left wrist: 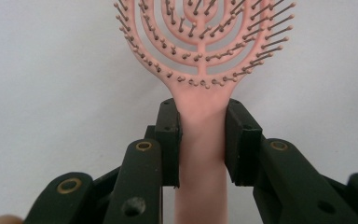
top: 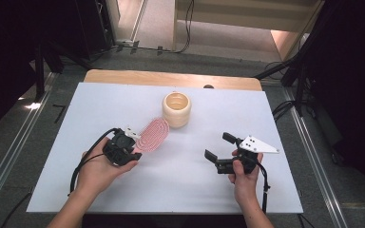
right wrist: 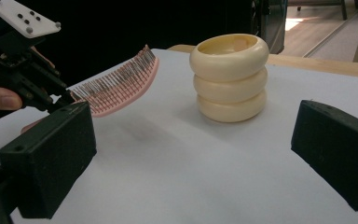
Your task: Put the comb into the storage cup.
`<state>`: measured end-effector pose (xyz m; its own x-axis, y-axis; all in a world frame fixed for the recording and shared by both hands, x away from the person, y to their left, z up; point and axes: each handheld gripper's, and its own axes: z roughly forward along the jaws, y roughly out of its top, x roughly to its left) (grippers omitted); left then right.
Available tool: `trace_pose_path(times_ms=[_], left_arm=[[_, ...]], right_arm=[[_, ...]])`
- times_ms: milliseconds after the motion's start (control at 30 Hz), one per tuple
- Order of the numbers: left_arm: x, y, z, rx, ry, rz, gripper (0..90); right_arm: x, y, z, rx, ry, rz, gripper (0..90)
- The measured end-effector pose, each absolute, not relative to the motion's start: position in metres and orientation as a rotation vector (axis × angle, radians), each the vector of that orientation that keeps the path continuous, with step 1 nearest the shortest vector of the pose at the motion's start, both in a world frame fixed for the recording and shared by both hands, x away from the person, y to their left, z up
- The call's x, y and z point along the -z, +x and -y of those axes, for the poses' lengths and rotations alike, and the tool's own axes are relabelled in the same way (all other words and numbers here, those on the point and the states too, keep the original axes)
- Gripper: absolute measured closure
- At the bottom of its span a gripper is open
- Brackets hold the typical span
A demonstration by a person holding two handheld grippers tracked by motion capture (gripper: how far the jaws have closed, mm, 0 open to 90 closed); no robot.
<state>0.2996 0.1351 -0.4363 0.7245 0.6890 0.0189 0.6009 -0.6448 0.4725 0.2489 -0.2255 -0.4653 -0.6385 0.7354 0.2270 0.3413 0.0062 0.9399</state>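
You are holding your left gripper (top: 129, 142) near the front left of the white table sheet (top: 180, 190), and its black jaws are clamping the handle of the pink plastic hairbrush with an openwork oval head and thin bristles (top: 153, 134). In the left gripper view the two pads are pressing on both sides of the handle (left wrist: 200, 140), just below the head. The brush is lifted off the sheet, its head is pointing toward the holder, and the bristles are facing up.

You are keeping your right gripper (top: 221, 149) at the front right, well apart from the brush. Its jaws are standing wide and nothing is between them.

Farther back, near the middle of the sheet, the cream-coloured holder shaped like three stacked rings (top: 176, 109) is standing upright with its mouth open and empty, as far as I can see.

I am judging that the pick-up is finished: the brush is already grasped and raised. What is left is probably carrying it over the holder and lowering it inside.

Counting the things: one hairbrush, one holder, two grippers.
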Motion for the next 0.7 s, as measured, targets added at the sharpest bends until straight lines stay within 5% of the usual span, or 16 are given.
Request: trace_pose_path(times_ms=[700], left_arm=[[0.436,0.288,-0.122,-0.308,2.428,-0.909,71.4]], right_arm=[[0.466,0.274,0.178,-1.771,1.22,-2.016,0.0]])
